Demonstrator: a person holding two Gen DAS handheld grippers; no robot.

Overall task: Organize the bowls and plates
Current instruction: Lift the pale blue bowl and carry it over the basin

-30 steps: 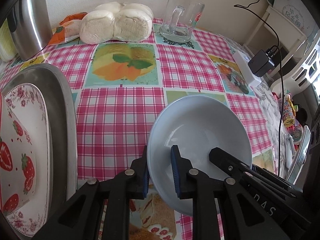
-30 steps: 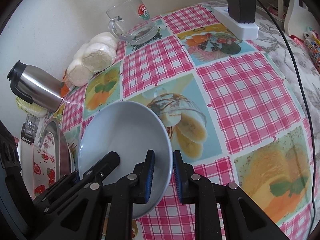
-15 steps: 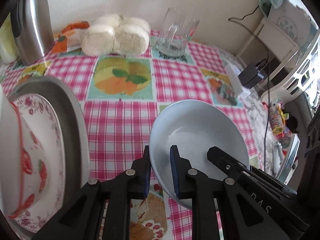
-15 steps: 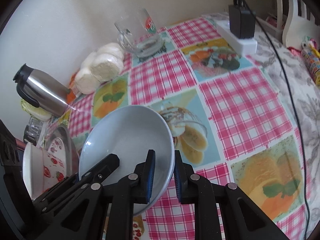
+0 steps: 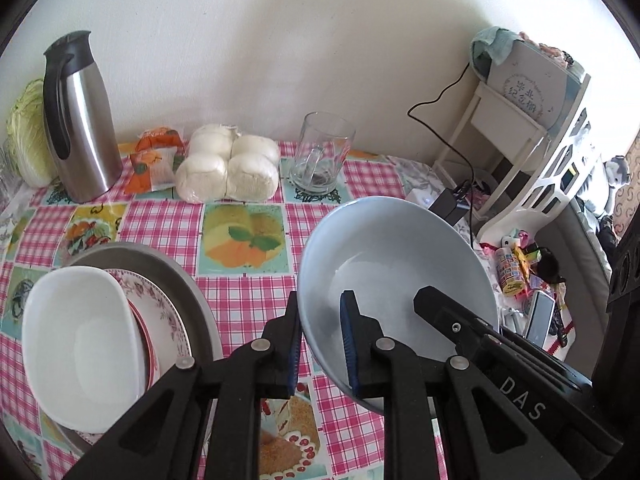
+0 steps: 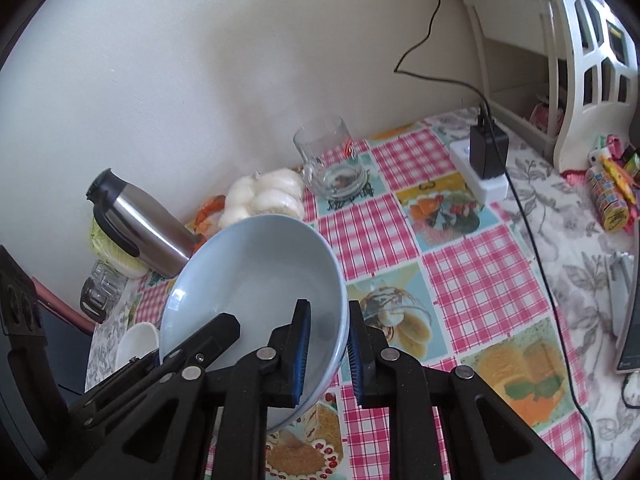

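One pale blue bowl (image 5: pixel 396 264) clamped by both grippers' jaws, left gripper (image 5: pixel 320 344), right gripper (image 6: pixel 326 354), one white bowl (image 5: pixel 80 340)

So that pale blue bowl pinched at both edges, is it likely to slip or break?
The pale blue bowl looks glazed and glossy, so probably slippery; the left gripper and right gripper each pinch only its thin rim. It seems rigid ceramic, likely breakable if dropped onto the table. Tilted, it could pivot.
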